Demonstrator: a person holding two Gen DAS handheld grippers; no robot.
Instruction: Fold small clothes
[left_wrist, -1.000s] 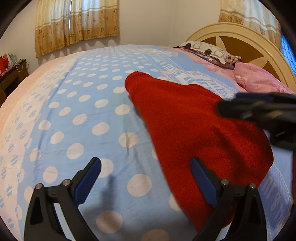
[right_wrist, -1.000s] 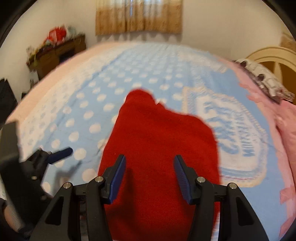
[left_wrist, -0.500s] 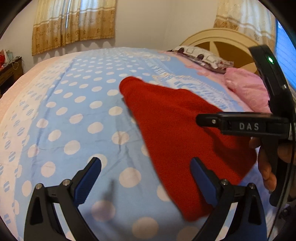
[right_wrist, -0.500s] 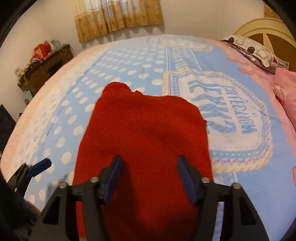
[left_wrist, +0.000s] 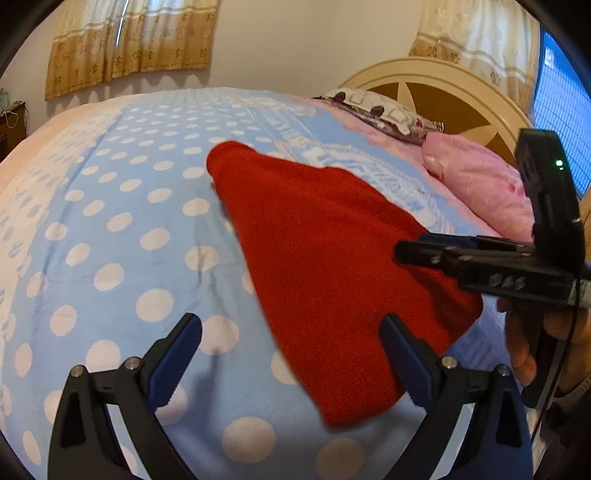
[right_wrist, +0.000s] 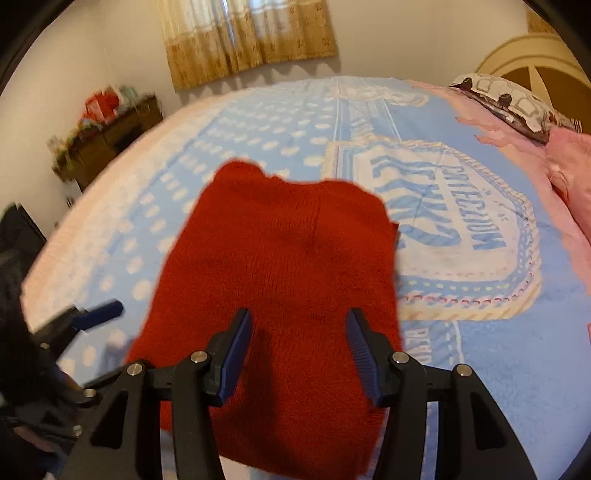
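A red knitted garment (left_wrist: 325, 258) (right_wrist: 280, 280) lies flat on the blue dotted bedsheet (left_wrist: 122, 258), one rounded end pointing to the far side. My left gripper (left_wrist: 291, 354) stands open over the garment's near left edge, its right finger above the cloth, nothing pinched. My right gripper (right_wrist: 299, 343) hovers over the garment's near end; its jaws are closing, with only the cloth below showing between them and no grip. The left wrist view shows the right gripper (left_wrist: 436, 254) side-on at the right, held by a hand (left_wrist: 524, 354). One left fingertip (right_wrist: 103, 312) shows in the right wrist view.
Pink pillows (left_wrist: 480, 184) and a patterned pillow (left_wrist: 376, 110) lie by the cream headboard (left_wrist: 443, 92) at the right. A cluttered wooden cabinet (right_wrist: 107, 136) stands beyond the bed's far left. Curtains (right_wrist: 243, 40) hang on the back wall.
My right gripper has swung across over the garment's near end and now sits farther in on the left wrist view. The left view has tilted slightly. The garment has not moved.
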